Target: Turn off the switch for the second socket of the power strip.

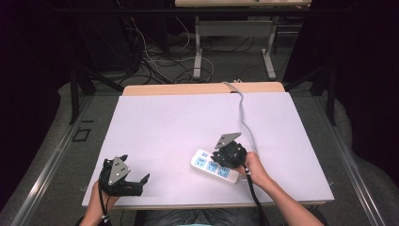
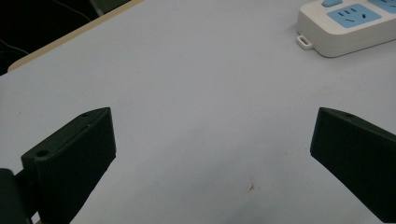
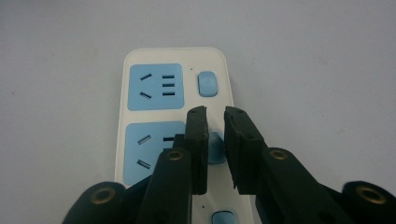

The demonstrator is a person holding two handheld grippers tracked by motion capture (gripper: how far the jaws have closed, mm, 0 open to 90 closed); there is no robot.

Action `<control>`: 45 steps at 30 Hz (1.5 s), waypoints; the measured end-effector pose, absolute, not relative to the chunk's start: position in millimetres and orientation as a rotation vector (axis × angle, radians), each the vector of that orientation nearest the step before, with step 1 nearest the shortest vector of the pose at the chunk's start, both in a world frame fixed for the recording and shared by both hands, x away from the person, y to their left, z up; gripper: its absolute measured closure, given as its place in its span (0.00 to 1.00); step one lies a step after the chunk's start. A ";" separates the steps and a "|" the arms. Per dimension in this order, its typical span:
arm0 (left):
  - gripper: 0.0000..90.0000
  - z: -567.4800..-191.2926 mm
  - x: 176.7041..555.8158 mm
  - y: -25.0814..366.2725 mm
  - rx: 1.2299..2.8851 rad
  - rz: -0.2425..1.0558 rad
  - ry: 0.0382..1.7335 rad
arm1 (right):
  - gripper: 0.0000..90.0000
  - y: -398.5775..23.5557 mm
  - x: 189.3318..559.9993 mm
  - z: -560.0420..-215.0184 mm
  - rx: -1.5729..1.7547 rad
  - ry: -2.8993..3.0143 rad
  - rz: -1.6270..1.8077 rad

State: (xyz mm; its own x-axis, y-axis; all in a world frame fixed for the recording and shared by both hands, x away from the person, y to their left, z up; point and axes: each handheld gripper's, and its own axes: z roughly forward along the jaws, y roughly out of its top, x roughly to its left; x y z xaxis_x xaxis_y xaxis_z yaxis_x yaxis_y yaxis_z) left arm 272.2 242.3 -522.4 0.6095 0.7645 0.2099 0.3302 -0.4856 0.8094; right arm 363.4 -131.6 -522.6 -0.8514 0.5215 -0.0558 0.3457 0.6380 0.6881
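High view: One white power strip (image 1: 215, 166) lay on the tabletop (image 1: 169, 127), toward its near right, with its grey cable (image 1: 244, 117) running away to the far edge. The right gripper (image 1: 225, 159) stood directly over the strip's middle. The left gripper (image 1: 134, 181) rested apart at the near left corner, fingers spread and holding nothing. Two grippers and one strip were counted; three blue socket panels could be made out on the strip.

Left gripper view: Both black fingers (image 2: 74, 158) stood wide apart over bare tabletop. One end of the power strip (image 2: 345, 28) lay well ahead, to the upper right, untouched by this gripper.

Right gripper view: The fingers (image 3: 198, 144) were nearly closed, leaving a narrow gap, and straddled the middle blue switch button (image 3: 215, 147) without clamping it. Nothing was gripped. Three blue buttons were counted: one beyond the fingertips (image 3: 207, 84), one between them, one nearest the camera (image 3: 222, 218). Two socket panels (image 3: 155, 87) were visible here.

Progress: judged as the button-pressing step on the middle switch. Whether that button had been switched could not be told; the other two buttons appeared unattended.
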 end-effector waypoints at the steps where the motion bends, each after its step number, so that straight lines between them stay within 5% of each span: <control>1: 0.00 -522.3 272.0 242.4 2.078 0.733 0.862 | 0.82 -132.0 363.8 -522.0 0.703 2.598 1.022; 16: 0.00 -522.4 271.3 242.7 2.074 0.733 0.869 | 0.30 -146.3 358.9 -507.4 0.734 2.586 1.055; 45: 0.00 -522.1 270.6 243.9 2.075 0.740 0.876 | 0.04 -186.7 347.2 -495.0 0.792 2.525 1.115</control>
